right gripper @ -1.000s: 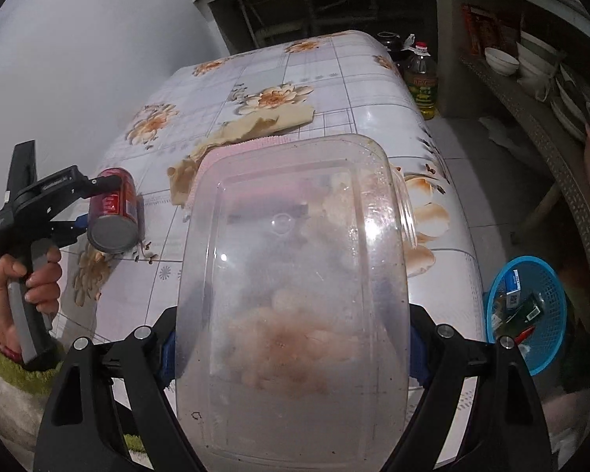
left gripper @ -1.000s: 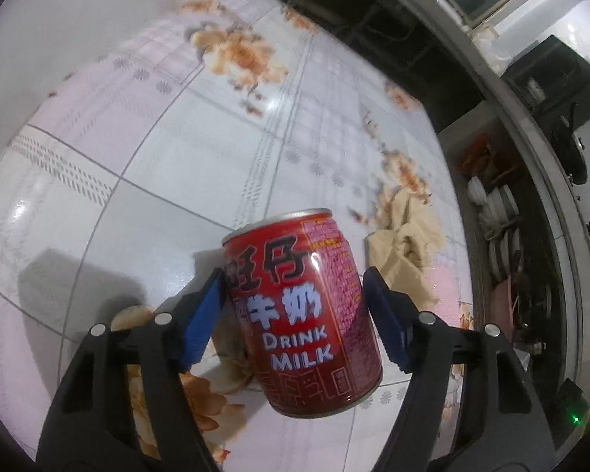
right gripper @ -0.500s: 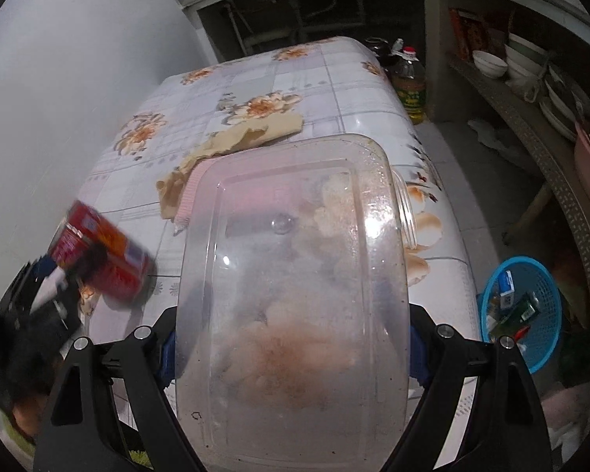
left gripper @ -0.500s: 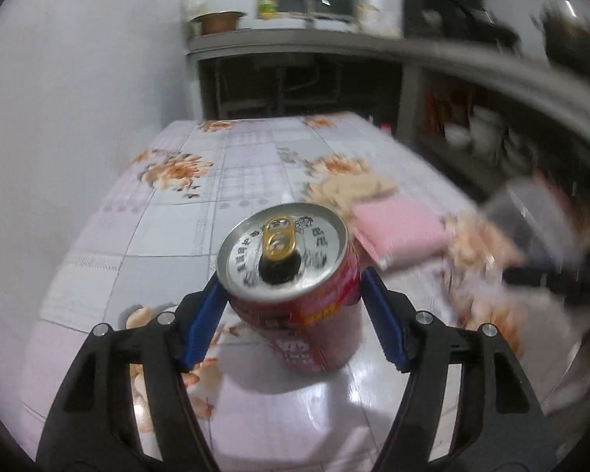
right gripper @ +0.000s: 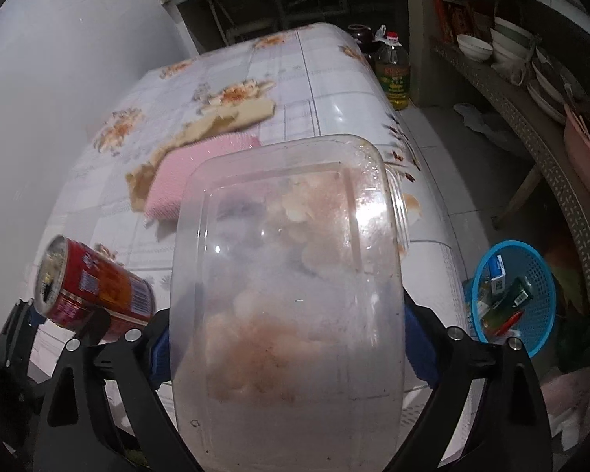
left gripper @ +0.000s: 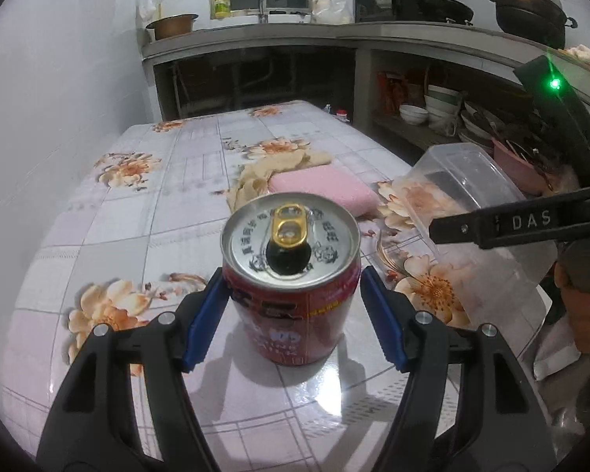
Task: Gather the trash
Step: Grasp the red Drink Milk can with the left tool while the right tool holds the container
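L gripper (left gripper: pixel 293 306) clamps red opened drink-milk can (left gripper: pixel 291 275) btwn blue pads; can tipped since 1 s ago, top now facing cam. R gripper (right gripper: pixel 287 346) holds clear plastic tub (right gripper: pixel 287 295). Blue mesh bin (right gripper: pixel 511 299) on floor right of R fingers, likely next.

Clear tub (right gripper: pixel 287 275) between right tongs (right gripper: pixel 287 350)

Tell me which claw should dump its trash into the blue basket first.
Right. The right claw with its clear container is nearer the blue basket; the left claw's can sits farther off.
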`<state>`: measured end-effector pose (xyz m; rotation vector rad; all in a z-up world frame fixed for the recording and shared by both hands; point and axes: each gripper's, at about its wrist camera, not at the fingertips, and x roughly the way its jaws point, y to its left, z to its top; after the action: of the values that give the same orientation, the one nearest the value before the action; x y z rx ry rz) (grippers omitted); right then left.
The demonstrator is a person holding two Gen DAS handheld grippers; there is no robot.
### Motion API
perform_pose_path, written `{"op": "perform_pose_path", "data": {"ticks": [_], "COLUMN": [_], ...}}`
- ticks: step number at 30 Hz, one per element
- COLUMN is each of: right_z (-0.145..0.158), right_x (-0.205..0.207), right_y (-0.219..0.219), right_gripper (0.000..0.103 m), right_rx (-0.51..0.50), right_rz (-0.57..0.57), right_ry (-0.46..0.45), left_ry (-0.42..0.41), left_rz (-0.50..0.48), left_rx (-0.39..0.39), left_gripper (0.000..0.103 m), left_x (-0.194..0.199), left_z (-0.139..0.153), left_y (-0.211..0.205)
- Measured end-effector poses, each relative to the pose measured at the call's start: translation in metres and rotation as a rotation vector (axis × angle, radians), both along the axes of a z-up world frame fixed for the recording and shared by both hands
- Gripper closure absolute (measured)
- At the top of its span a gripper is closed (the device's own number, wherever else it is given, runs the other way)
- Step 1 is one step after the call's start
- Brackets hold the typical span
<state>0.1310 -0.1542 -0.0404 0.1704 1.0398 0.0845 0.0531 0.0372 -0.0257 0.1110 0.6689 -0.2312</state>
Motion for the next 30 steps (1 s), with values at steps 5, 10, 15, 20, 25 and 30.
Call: {"op": "perform_pose_path", "data": {"ticks": [5,10,15,20,25,30], "right_z": [-0.008,-0.011,-0.011,-0.012,-0.005,0.002], "right_x": [-0.001,-0.001,-0.001,-0.006,-0.012,-0.017], "right_y": [0.002,0.010,0.018,0.027,0.027,0.019], "right_gripper": [0.010,0.009,0.008,0.008,0.008,0.008], "right_rx": [-0.003,-0.051,-0.116,-0.180,-0.178,-0.119], "right_rz": [0.031,0.047,0.055,0.084,0.081,0.070], "right_ry": [0.052,0.063,0.065,0.063,0.039,0.025], "left_ry": [0.031,0.050,0.064,0.073,0.065,0.072], "left_rz": [0.008,0.010,-0.002,-0.003,0.007,0.008], "left_rx": [-0.039,-0.079,-0.116,-0.138,-0.148,-0.120], "left_gripper": [0.038,0.038,0.038,0.036,0.034,0.034], "left_x": [0.005,0.010,0.010,0.010,0.009,0.011], "left_z": [-0.003,-0.005,-0.006,-0.007,-0.006,-0.008], "left_y": [0.006,0.013,0.017,0.018,0.021,0.017]}}
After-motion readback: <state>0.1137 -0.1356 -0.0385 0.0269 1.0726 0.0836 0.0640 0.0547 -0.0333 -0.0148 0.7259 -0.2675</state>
